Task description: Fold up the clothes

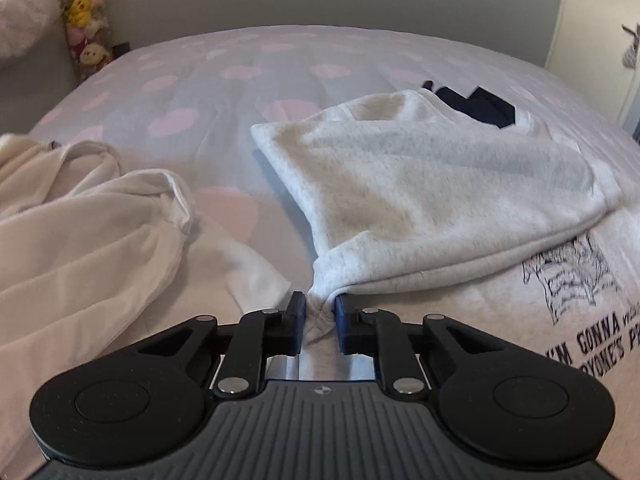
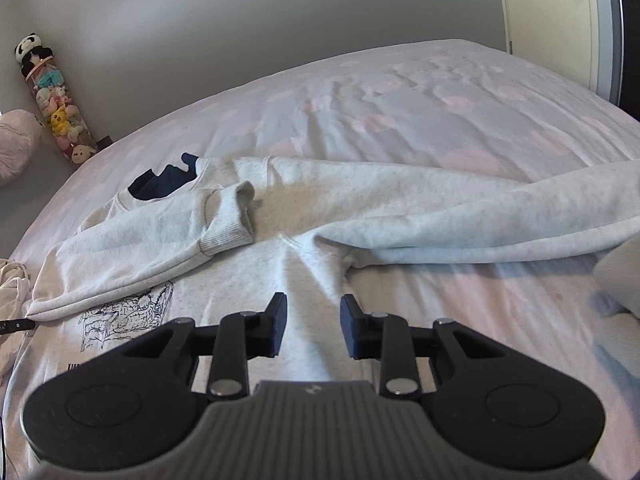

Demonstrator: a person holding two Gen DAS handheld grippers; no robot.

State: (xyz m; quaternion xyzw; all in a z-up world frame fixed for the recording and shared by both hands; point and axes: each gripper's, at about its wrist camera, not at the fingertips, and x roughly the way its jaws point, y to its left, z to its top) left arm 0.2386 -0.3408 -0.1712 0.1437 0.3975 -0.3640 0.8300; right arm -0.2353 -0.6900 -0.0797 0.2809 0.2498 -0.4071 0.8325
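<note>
A bed (image 1: pixel 224 92) with a pink-dotted sheet fills the room. The left hand-held gripper (image 1: pixel 321 312) is clamped on a bunched fold of the grey sweatshirt (image 1: pixel 420 184), which spreads ahead and to its right. A white garment (image 1: pixel 80 216) lies to its left. The right hand-held gripper (image 2: pixel 313 316) stands apart over the sweatshirt, gripping nothing. Far left, a clear tube (image 2: pixel 60 116) holds plush toys.

Sweatshirt (image 1: pixel 440 184): pale grey fleecy cloth, matt, ribbed cuff. Bed (image 2: pixel 440 92) sheet: smooth thin cloth, wrinkled. Left hand-held gripper (image 1: pixel 320 314): matt black plastic, shiny metal pivots.
</note>
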